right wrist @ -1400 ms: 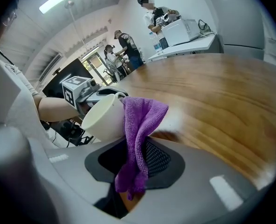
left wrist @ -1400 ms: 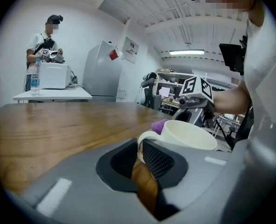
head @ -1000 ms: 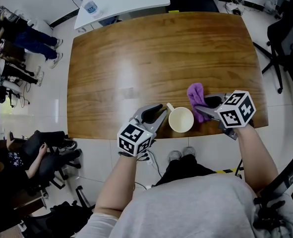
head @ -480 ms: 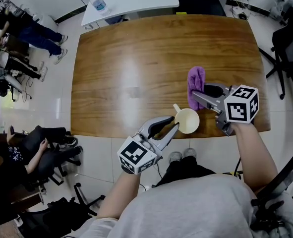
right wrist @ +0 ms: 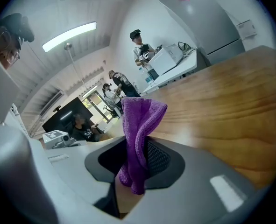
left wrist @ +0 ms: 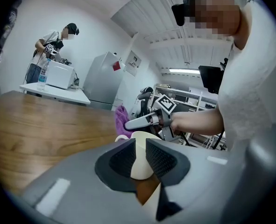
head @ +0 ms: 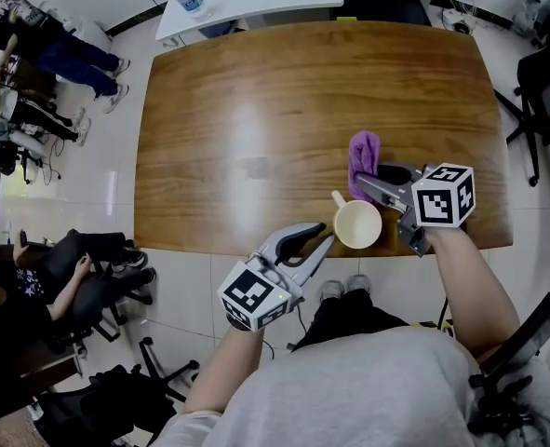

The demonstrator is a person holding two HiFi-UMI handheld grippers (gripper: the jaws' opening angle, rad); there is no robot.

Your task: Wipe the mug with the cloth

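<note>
mug [head: 358,224] upright at the desk's [head: 256,110] near edge, toward the near right corner, handle [head: 338,198] pointing away-left. Looks ceramic: rigid, glazed so probably slick, would chip if nudged off that edge. Take it by the handle or across the wall. left claw [left wrist: 140,157] slightly parted, pinching nothing, mug just past its tips. right claw [right wrist: 138,160] clamped on the purple cloth [right wrist: 140,125]: soft, limp, bunches easily. No readable brand or print on either, only square markers on the marker cube [head: 442,196].
</note>
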